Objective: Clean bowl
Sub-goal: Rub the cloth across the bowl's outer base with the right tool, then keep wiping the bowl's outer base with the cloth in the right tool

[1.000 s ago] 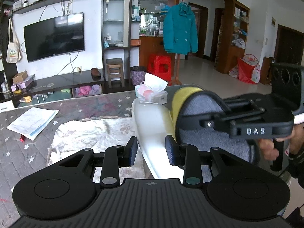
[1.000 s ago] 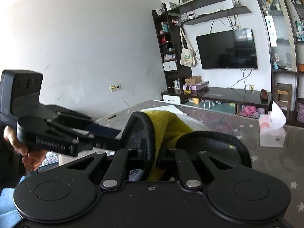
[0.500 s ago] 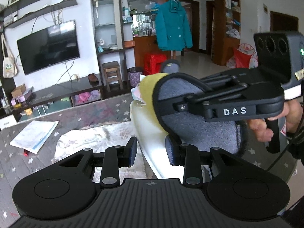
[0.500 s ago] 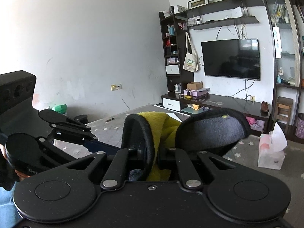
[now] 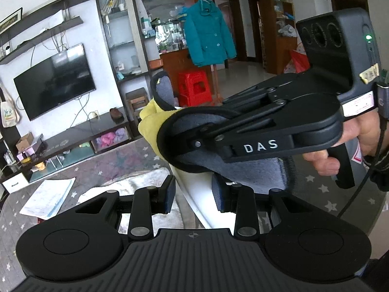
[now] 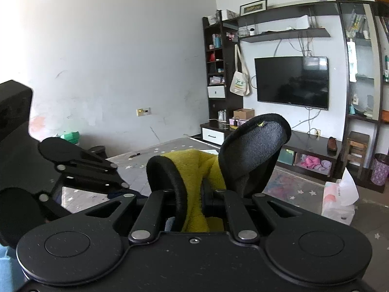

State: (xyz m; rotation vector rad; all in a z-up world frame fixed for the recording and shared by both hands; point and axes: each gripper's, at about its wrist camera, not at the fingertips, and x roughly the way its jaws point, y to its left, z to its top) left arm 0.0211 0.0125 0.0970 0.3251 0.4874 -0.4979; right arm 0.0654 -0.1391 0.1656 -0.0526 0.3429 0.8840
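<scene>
While left wrist view has left gripper (image 5: 193,194) pinching white bowl (image 5: 194,196) rim edge-on, cloth (image 5: 152,124) lies just above-right | right wrist view: right gripper (image 6: 194,194) clamps cloth; bowl hidden below-left.

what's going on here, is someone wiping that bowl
Yes. A person holds a gripper in each hand. The left gripper grips the rim of a white bowl, tipped on edge above the table. The right gripper is shut on a yellow and grey cloth, held at the bowl's upper edge.
</scene>
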